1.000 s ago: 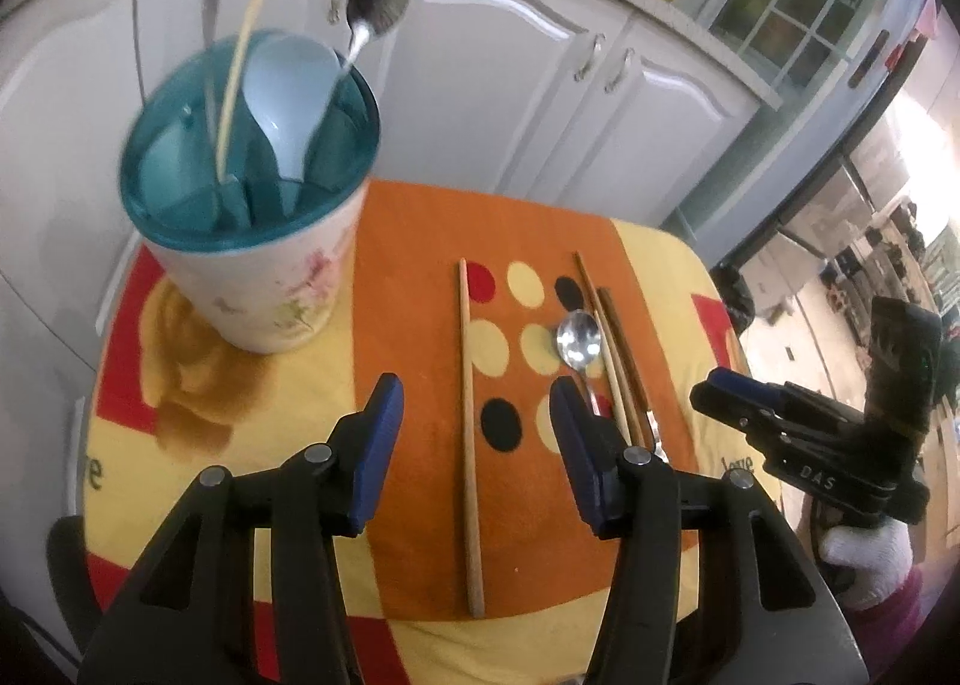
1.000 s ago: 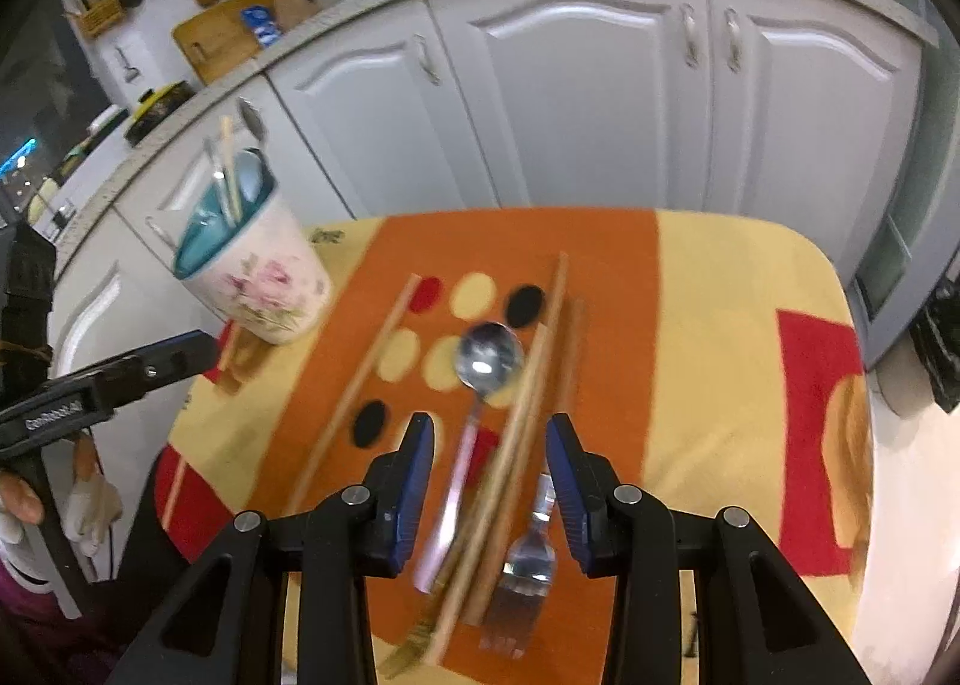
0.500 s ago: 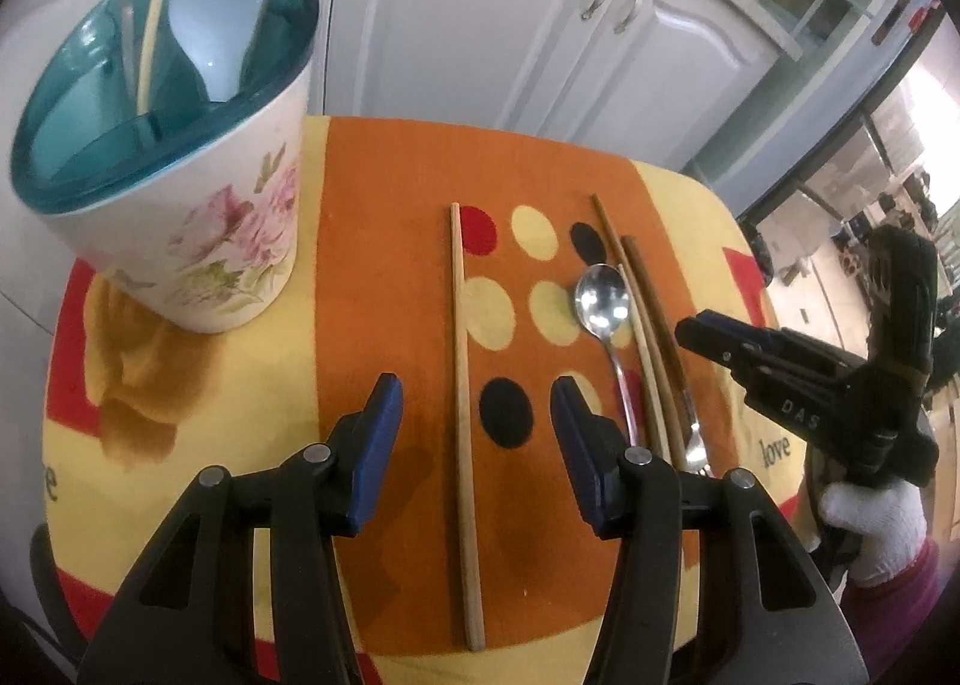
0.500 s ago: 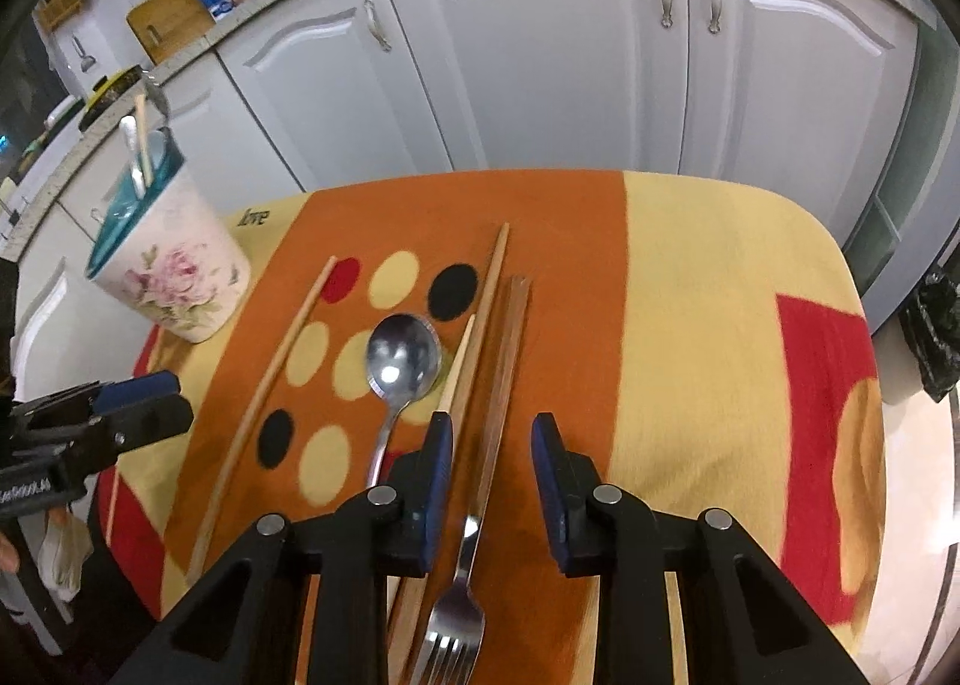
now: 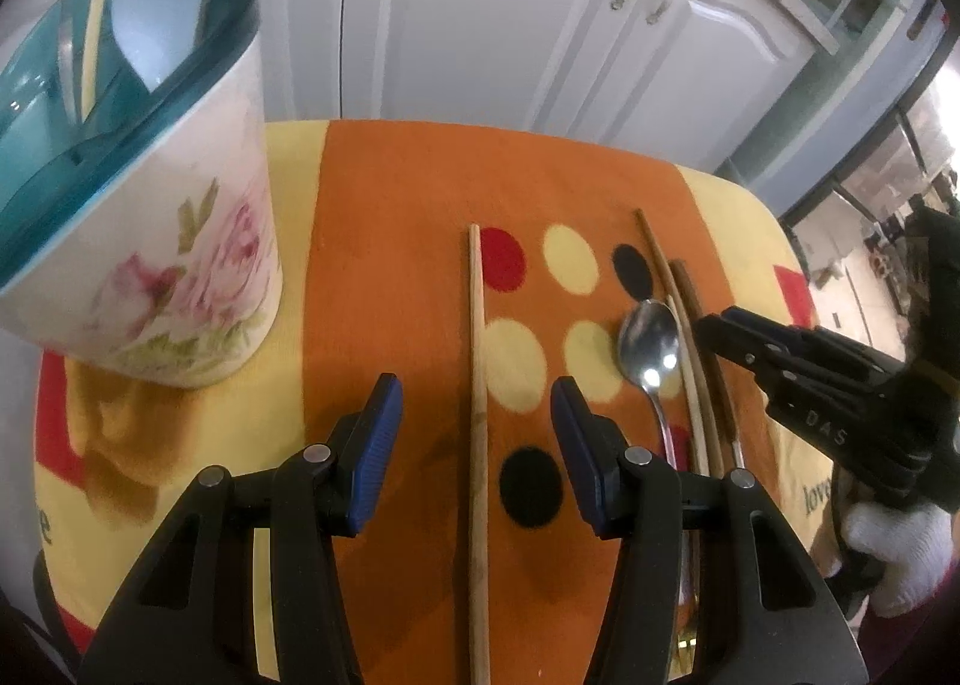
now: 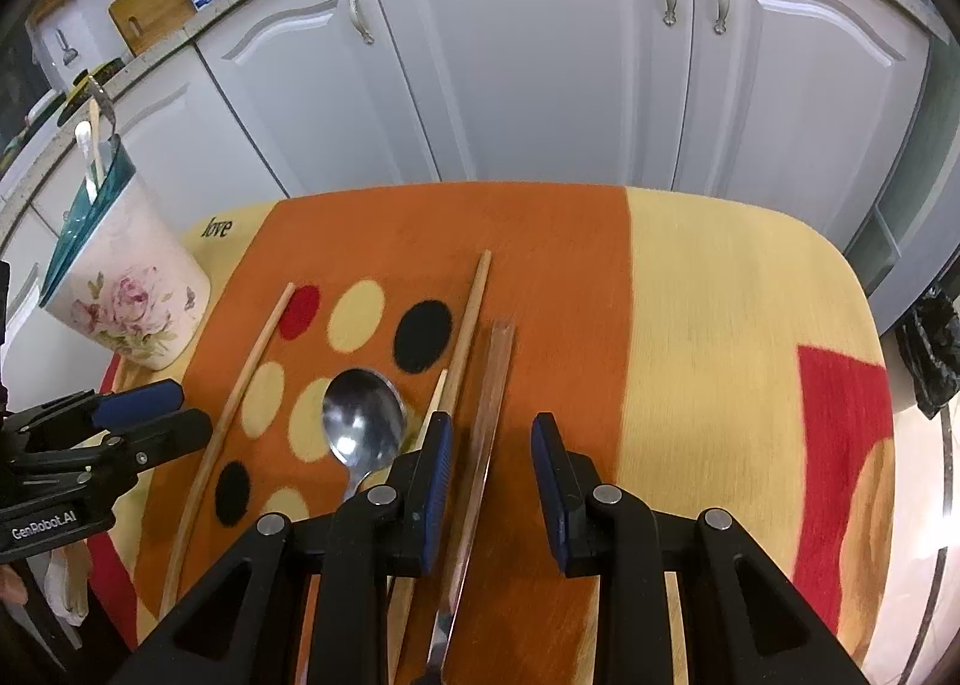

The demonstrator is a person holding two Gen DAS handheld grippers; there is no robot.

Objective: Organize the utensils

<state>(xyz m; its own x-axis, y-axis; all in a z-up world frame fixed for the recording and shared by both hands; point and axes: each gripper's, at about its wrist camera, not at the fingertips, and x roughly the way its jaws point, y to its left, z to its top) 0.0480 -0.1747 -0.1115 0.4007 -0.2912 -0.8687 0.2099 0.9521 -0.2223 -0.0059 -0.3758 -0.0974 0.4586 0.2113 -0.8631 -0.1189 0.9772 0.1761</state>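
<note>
A floral utensil holder with a teal insert stands at the table's left and holds a pale blue spoon, a steel spoon and a chopstick; it also shows in the right wrist view. My left gripper is open, its fingers either side of a single wooden chopstick. My right gripper is open, low over the brown handle of a fork. A steel spoon and two more chopsticks lie just left of it.
The small table carries an orange, yellow and red cloth with dots. White cabinet doors stand close behind it. The right gripper shows at the right edge of the left wrist view.
Both grippers have moved forward and lower over the table. The left now straddles the single chopstick; the right has shifted right, from over the spoon to over the fork handle.
</note>
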